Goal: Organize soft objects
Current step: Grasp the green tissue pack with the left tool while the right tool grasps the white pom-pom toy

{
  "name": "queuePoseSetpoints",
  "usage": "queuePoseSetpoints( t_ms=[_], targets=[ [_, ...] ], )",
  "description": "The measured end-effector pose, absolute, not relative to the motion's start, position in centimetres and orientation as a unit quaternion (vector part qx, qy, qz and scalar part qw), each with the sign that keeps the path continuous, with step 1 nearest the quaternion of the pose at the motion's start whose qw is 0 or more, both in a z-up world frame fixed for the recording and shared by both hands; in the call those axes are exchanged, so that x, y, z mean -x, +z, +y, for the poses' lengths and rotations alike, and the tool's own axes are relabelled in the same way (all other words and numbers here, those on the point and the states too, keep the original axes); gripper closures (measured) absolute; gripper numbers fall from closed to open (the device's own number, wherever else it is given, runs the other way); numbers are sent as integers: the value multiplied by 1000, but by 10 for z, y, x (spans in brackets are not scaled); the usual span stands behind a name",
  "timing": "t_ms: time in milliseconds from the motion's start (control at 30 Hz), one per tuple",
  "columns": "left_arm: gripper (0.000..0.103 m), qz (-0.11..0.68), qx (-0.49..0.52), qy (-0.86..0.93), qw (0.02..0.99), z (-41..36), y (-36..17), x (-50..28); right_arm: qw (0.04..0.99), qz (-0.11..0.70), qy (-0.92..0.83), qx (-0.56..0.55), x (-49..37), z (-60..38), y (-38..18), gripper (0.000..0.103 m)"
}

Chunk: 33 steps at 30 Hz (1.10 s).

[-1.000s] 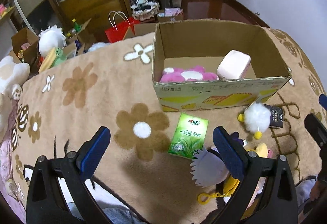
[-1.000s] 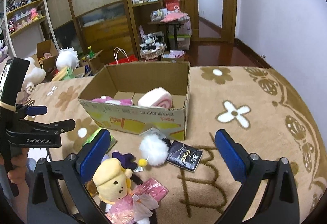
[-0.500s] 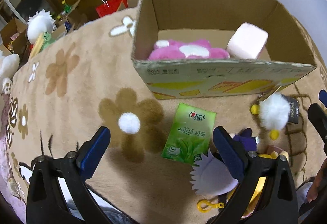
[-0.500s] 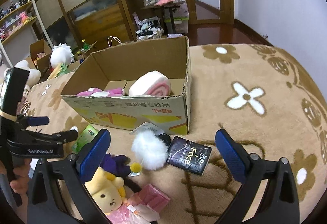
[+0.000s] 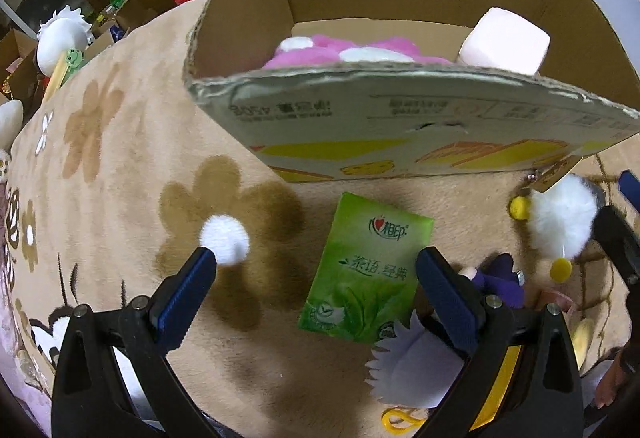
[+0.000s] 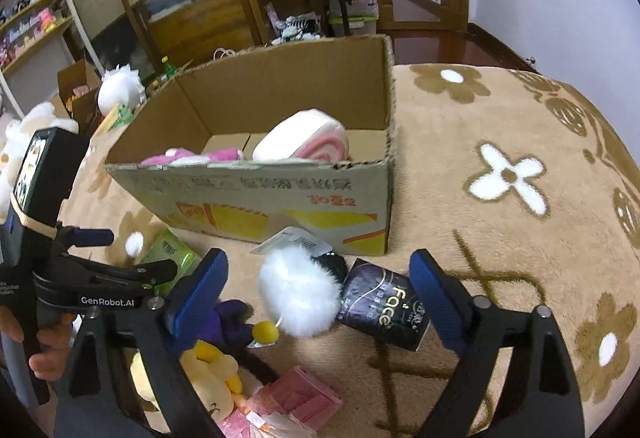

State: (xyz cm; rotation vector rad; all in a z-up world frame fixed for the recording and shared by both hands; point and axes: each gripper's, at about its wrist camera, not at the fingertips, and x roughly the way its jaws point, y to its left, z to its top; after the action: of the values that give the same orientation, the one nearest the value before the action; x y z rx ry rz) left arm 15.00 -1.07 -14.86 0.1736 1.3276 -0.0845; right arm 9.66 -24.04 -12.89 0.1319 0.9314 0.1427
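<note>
Left gripper (image 5: 316, 278): jaws held wide, nothing gripped. The green tissue pack (image 5: 366, 270) is seen flat on the blanket (image 5: 120, 158), just in front of the cardboard box (image 5: 400, 126), lying between the jaws but nearer the right-hand finger; its long axis runs roughly along the gripper's line of sight, so the narrow width is offered to the pads. This gripper is judged the nearer one to the pack.

In the box, a pink plush (image 5: 320, 54) and a roll-cake cushion (image 6: 304, 138) are already lodged.

Right gripper (image 6: 320, 286): jaws closing from wide, pads not yet pressing. The white pom-pom toy (image 6: 298, 290) sits between them, by the box's near right corner, touching the dark Face pack (image 6: 384, 306).

Hard to read: the purple doll (image 6: 224, 322) and yellow plush (image 6: 208, 370) are partly covered by the right gripper's left finger; the pink packet (image 6: 296, 402) is cut off at the bottom edge. A spiky white plush (image 5: 416, 366) is half hidden behind the left gripper's frame.
</note>
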Motion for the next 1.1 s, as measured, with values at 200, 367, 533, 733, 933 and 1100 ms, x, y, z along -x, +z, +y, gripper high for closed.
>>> queuePoseSetpoints(
  t_ms=[200,367,533,733,933,1100],
  targets=[
    [4,616,-78,-44,783,-14,-152,-151,874,472,100,-60,-98,-232,-140,55],
    [8,620,-81,-48,779,-18,-157,-152,867,482,117,-46,-99,-223,-146,65],
    [15,628,-89,-50,772,-21,-161,-153,860,494,122,-43,-101,-218,-155,65],
    [41,642,-81,-52,760,-24,-166,-148,859,500,109,-31,-106,-218,-159,82],
    [45,640,-86,-52,762,-26,-165,-144,862,496,103,-26,-105,-221,-158,96],
    [45,635,-87,-46,766,-24,-161,-142,865,489,110,-33,-103,-221,-150,101]
  ],
)
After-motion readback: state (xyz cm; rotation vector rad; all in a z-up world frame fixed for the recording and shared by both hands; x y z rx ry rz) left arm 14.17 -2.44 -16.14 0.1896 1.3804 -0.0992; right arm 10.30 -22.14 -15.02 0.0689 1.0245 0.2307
